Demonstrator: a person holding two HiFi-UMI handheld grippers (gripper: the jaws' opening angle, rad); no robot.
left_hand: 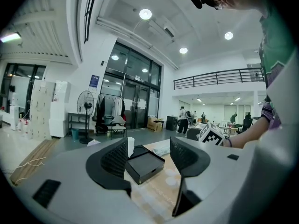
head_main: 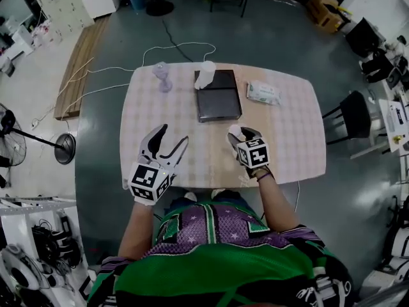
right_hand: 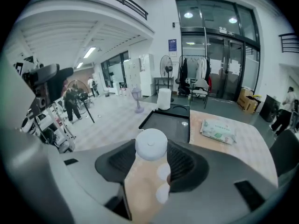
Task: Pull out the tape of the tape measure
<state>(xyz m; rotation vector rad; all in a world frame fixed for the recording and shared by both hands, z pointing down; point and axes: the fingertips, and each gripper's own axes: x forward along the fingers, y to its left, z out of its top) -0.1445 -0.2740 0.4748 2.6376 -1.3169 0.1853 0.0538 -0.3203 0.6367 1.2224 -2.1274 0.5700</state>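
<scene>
A small round white tape measure (right_hand: 151,144) sits between the jaws of my right gripper (right_hand: 152,160), and both pads touch its sides. No tape shows pulled out of it. In the head view the right gripper (head_main: 241,137) hovers over the table's near edge, right of centre, with the white tape measure (head_main: 234,131) at its tips. My left gripper (head_main: 169,141) hangs over the near left part of the table (head_main: 287,139), its jaws spread with nothing between them. In the left gripper view its fingers (left_hand: 116,157) frame only the table beyond.
A flat black box (head_main: 218,96) lies at the table's middle back, with a white cup (head_main: 205,74) at its far left corner. A pale purple object (head_main: 162,77) stands further left. A pack of wipes (head_main: 263,92) lies at the back right. Black chairs (head_main: 353,115) stand to the right.
</scene>
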